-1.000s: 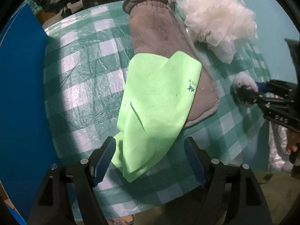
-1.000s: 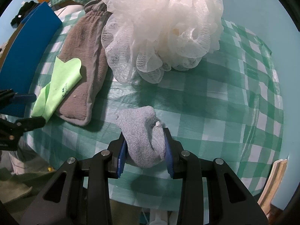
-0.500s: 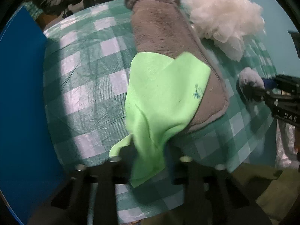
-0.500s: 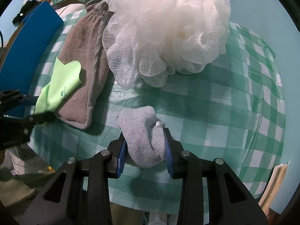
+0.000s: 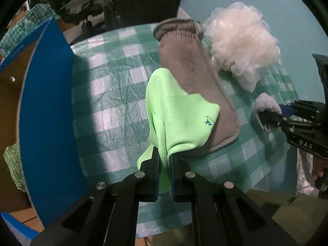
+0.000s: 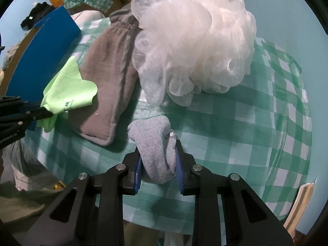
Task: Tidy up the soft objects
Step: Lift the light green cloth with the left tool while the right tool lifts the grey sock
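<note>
A round table (image 5: pixel 114 94) draped in a green-and-white checked cloth is seen against a teal wall, with a blue-sided cardboard box (image 5: pixel 47 110) standing at its far left edge. 4 soft things are counted on the table, and none can be judged as sorted yet, so the task is reckoned to be at its start.

The left gripper (image 5: pixel 164 164) is clamped on the near corner of the lime-green cloth (image 5: pixel 180 112); its jaws have just been closing, and the fabric is now pinched fully between them. The cloth's far half is draped over the grey mitt (image 5: pixel 192 75), which lies lengthwise toward the wall. The white mesh pouf (image 6: pixel 192 41) is seen resting against the mitt's cuff end, just beside it.

The right gripper (image 6: pixel 158 166) is shut tight on the small grey sock (image 6: pixel 153 141), whose jaws have just been closing too; the sock's toe end sticks out beyond the fingertips and rests on the tablecloth, near the mitt's lower corner.

2 items are therefore in hand, 2 are untouched. A lift and carry of both pieces is judged to be the step in hand, probably toward the box, though that cannot be confirmed.
</note>
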Action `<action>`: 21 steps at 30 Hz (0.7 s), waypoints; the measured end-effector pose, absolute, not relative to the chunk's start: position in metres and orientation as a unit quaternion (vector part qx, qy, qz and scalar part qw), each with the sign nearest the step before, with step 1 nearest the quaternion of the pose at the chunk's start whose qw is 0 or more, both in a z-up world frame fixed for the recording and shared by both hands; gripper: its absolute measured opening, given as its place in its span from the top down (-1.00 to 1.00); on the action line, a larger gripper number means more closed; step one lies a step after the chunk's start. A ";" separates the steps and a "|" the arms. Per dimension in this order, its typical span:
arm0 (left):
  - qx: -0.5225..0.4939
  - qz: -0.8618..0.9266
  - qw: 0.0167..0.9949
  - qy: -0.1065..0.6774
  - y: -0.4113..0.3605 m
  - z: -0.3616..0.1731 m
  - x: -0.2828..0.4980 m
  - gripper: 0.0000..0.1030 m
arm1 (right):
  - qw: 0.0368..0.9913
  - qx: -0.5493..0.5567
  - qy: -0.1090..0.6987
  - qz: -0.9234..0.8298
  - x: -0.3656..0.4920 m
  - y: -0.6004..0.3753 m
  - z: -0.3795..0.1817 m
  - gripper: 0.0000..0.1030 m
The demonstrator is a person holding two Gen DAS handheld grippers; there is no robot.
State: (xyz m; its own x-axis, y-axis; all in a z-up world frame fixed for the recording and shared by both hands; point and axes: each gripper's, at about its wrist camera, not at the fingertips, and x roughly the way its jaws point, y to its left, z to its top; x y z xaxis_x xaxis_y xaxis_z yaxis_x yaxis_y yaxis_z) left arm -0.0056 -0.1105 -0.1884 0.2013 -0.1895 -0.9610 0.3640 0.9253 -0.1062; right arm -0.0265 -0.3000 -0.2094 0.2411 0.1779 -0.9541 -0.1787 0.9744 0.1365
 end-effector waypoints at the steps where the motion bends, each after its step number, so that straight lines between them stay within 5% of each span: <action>1: 0.071 -0.179 0.774 0.603 -0.110 -0.184 -0.007 0.83 | 0.789 0.000 0.603 0.114 -0.027 -0.299 -0.206 0.50; 21: 0.057 -0.179 0.810 0.555 -0.105 -0.129 0.000 0.83 | 0.810 -0.019 0.574 0.121 -0.035 -0.291 -0.140 0.50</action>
State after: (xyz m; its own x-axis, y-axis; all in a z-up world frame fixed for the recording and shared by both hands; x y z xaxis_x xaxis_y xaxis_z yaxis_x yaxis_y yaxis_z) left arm 0.0003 -0.1048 -0.1287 0.3195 -0.2270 -0.9200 0.3544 0.9291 -0.1062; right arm -0.0348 -0.2909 -0.1398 0.3114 0.1748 -0.9341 -0.2177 0.9699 0.1090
